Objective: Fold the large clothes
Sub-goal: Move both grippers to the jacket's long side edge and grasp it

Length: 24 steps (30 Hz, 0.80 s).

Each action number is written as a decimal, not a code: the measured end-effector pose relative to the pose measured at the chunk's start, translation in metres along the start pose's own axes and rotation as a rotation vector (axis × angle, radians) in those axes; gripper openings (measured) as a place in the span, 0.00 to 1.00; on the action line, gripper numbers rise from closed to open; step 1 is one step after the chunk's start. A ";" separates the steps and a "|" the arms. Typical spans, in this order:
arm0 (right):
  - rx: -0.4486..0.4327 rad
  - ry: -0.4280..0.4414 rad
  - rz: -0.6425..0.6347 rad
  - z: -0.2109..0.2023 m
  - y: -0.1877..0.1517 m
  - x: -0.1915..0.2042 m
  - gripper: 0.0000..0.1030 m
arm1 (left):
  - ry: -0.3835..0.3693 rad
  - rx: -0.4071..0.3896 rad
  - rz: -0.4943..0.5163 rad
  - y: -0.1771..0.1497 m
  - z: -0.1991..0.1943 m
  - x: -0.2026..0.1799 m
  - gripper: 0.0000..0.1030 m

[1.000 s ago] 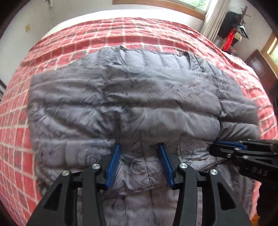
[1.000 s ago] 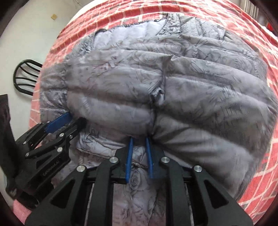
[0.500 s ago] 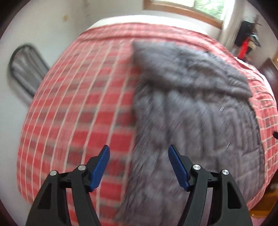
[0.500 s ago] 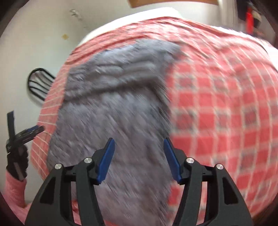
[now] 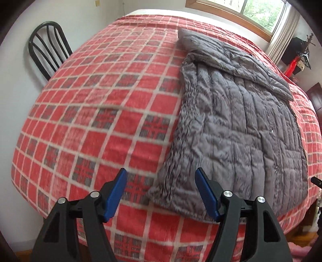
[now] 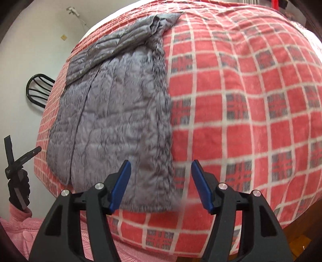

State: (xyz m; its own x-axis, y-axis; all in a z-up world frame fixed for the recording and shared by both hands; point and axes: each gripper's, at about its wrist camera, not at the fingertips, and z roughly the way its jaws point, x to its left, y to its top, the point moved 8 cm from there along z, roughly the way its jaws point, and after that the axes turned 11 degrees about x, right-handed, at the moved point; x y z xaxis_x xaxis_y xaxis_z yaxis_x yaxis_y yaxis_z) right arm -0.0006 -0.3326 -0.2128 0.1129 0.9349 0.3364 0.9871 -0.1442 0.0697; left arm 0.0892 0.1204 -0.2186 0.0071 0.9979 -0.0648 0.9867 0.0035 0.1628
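A grey quilted puffer jacket (image 5: 237, 125) lies flat on the red plaid bed cover (image 5: 112, 112), folded into a long strip with a sleeve laid across its far end. It also shows in the right wrist view (image 6: 120, 121). My left gripper (image 5: 161, 191) is open and empty, held above the jacket's near left corner. My right gripper (image 6: 161, 185) is open and empty, above the jacket's near right edge. The left gripper and gloved hand show at the far left of the right wrist view (image 6: 18, 167).
A black metal chair (image 5: 48, 52) stands against the wall left of the bed; it also shows in the right wrist view (image 6: 38, 90). A window (image 5: 261, 14) and a dark shelf with a red object (image 5: 293, 62) are beyond the bed's far right.
Both grippers let go of the jacket, opened wide and pulled back from the bed. The jacket now lies as a folded narrow strip.
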 end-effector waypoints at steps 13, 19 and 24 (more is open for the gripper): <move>0.062 0.017 0.000 0.036 -0.015 -0.003 0.63 | -0.146 0.050 -0.016 -0.013 0.035 -0.009 0.68; 0.071 0.021 -0.036 0.038 -0.013 0.006 0.51 | -0.217 0.062 -0.045 -0.012 0.046 -0.008 0.69; 0.085 0.073 -0.052 0.040 -0.010 0.012 0.32 | -0.249 0.066 -0.039 -0.011 0.048 -0.008 0.67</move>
State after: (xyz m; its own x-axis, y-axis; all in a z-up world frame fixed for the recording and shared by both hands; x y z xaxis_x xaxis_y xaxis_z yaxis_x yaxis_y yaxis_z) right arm -0.0050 -0.3065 -0.2469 0.0562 0.9138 0.4024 0.9978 -0.0657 0.0099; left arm 0.0858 0.1089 -0.2666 0.0003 0.9503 -0.3113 0.9954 0.0294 0.0909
